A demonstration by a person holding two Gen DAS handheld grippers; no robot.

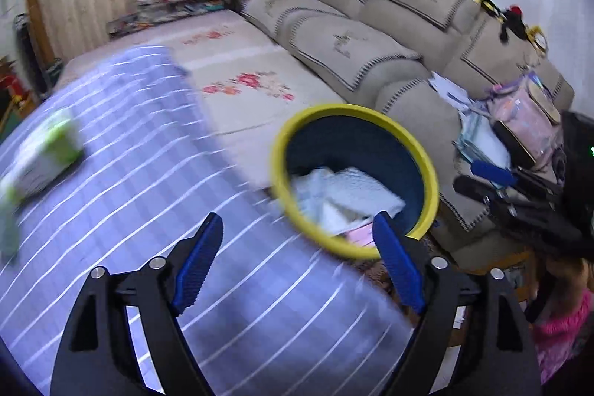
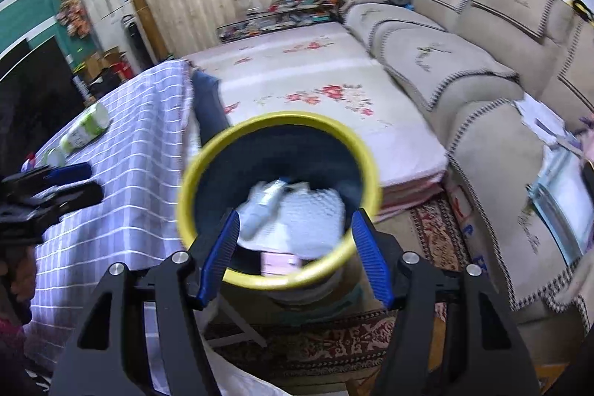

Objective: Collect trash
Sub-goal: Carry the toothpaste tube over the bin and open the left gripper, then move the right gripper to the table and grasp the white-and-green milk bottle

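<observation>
- Beige sofa (image 1: 371, 39) and a floral mat (image 1: 256, 80) fill the room behind us; a table under a purple checked cloth (image 1: 141, 195) sits at our left.
- Our left gripper (image 1: 297, 258) tilts steeply down over the cloth's edge, its blue pads (image 1: 198, 262) spread wide with nothing between them.
- Our right gripper (image 2: 293, 251) also points steeply down, straight over the bin (image 2: 208, 158). Its pads (image 2: 371, 255) stand apart, framing the near rim without pressing on it, and hold nothing.
- Each gripper shows at the edge of the other's view.
- That bin is dark blue with a yellow rim and stands on the floor between table and sofa, beside the mat.
- Inside it we see white crumpled paper (image 2: 312, 214), a pale tube or small bottle (image 2: 263, 206), blurred, and something pink (image 2: 282, 262) at the near side.
- On the cloth lies a white-and-green pack (image 1: 44, 158), well apart from the bin.
- Its print is too blurred for us to read, and we can make out no other writing.
</observation>
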